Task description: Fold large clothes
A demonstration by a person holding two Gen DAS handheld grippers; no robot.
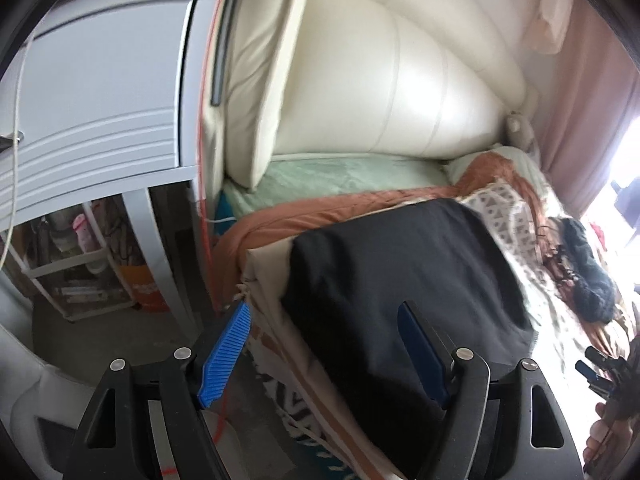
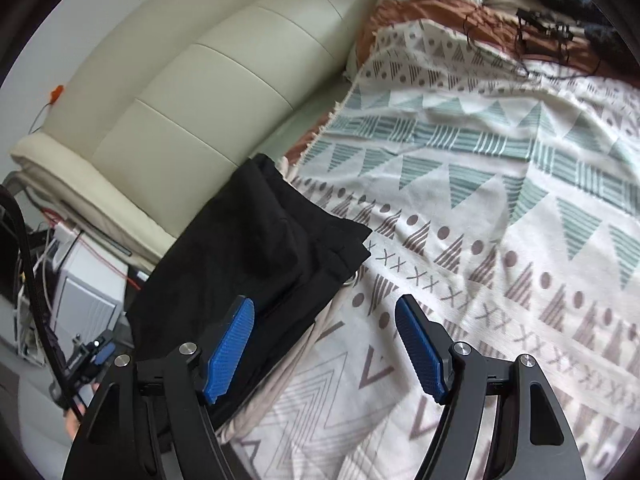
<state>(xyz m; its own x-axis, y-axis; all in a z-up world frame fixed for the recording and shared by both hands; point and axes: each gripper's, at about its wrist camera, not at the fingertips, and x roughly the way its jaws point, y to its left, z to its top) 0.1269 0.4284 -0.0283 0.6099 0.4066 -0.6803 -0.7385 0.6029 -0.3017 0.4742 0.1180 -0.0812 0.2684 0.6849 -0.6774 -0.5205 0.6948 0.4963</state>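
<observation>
The black garment [image 1: 400, 280] lies folded into a compact rectangle at the near left corner of the bed, on the patterned blanket [image 2: 500, 220], close to the cream headboard [image 2: 180, 120]. Judging by its squared edges and stacked layers, the fold looks nearly or fully finished. This moment appears to be the release after a fold.

The left gripper [image 1: 326, 354] hovers over the garment's near edge with its fingers spread wide and nothing between them. The right gripper [image 2: 324, 348] is also spread open and empty, with one blue pad above the garment's right edge and the other above the blanket.

The next move likely calls for a final smoothing, or for reaching to another piece.

By count: one folded black garment, one dark bundle [image 1: 588, 280] far right on the bed, two grippers, one blanket.
</observation>
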